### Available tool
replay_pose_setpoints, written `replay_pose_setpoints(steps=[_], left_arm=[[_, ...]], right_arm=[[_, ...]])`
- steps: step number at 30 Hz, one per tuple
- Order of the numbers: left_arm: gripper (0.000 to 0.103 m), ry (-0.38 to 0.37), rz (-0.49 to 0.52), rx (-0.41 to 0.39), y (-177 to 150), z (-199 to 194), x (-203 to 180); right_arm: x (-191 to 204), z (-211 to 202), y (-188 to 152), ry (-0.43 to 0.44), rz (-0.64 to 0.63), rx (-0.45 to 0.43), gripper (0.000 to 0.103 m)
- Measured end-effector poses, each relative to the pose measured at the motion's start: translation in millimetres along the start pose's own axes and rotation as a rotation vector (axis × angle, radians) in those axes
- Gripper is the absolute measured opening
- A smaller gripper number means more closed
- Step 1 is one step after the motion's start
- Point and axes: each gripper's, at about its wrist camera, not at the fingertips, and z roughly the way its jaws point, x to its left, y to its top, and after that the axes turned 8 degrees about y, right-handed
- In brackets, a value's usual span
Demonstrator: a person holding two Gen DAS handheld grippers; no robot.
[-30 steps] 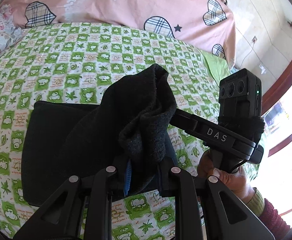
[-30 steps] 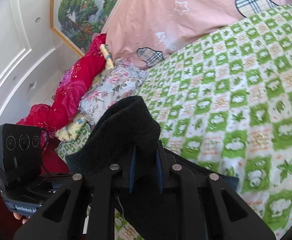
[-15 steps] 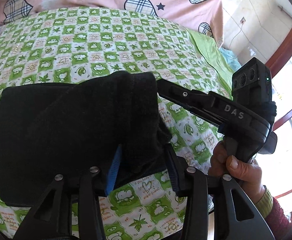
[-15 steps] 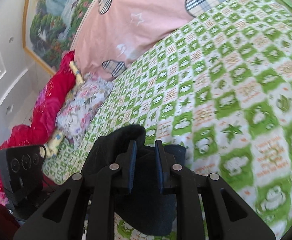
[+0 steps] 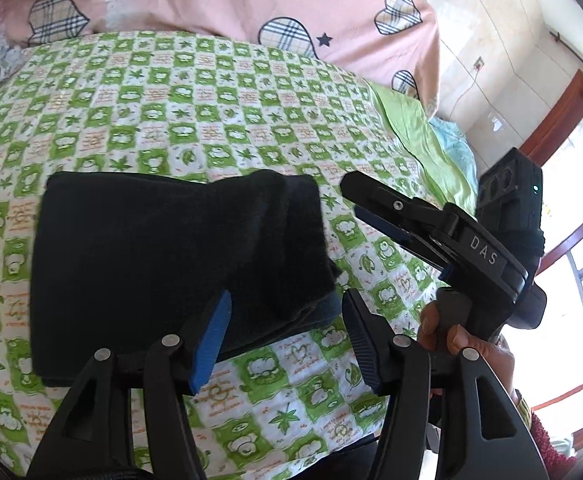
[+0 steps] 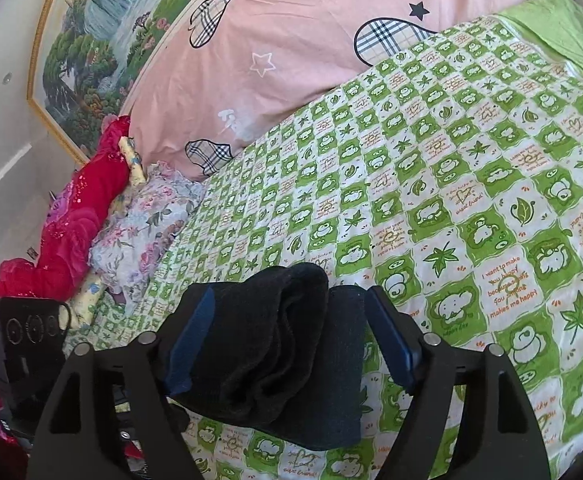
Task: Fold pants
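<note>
The black pants [image 5: 151,256] lie folded into a thick rectangle on the green-checked bedsheet [image 5: 211,120]. My left gripper [image 5: 287,320] is open, its blue-padded fingers spread either side of the fold's near right corner, not gripping it. My right gripper [image 6: 291,328] is open too, its fingers either side of the folded edge of the pants [image 6: 283,344]. The right gripper also shows in the left wrist view [image 5: 355,196], just right of the pants, held by a hand [image 5: 459,340].
A pink duvet with plaid hearts [image 5: 231,4] lies across the back of the bed. Floral and red bedding [image 6: 103,220] is piled at the left. A framed landscape painting [image 6: 103,40] hangs behind. A window [image 5: 571,216] is at the right.
Both grippers lowered the lifted end of the pants onto the folded stack, then opened and let go. The cloth now lies flat.
</note>
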Motion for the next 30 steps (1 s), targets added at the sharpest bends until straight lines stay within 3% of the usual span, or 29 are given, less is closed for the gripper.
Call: replay_pose_setpoints(steps=[10,17,30], left_arm=[[0.063,0.049,-0.131,-0.035,-1.3,-28.9,49.1],[0.067,0.098,-0.215,-0.064,-2.2,-40.9,85.9],[0.068,0.134,-0.355,-0.044,-6.3,-36.0,141.4]], right_arm=[[40.2,8.9,-5.0,-0.15,-0.09,-0.004,0.093],[47.1,18.7,-8.1,-0.251,-0.075,0.005,0.096],[30.5,38.1,-25.7,-0.258,-0.008,0.072,0.096]])
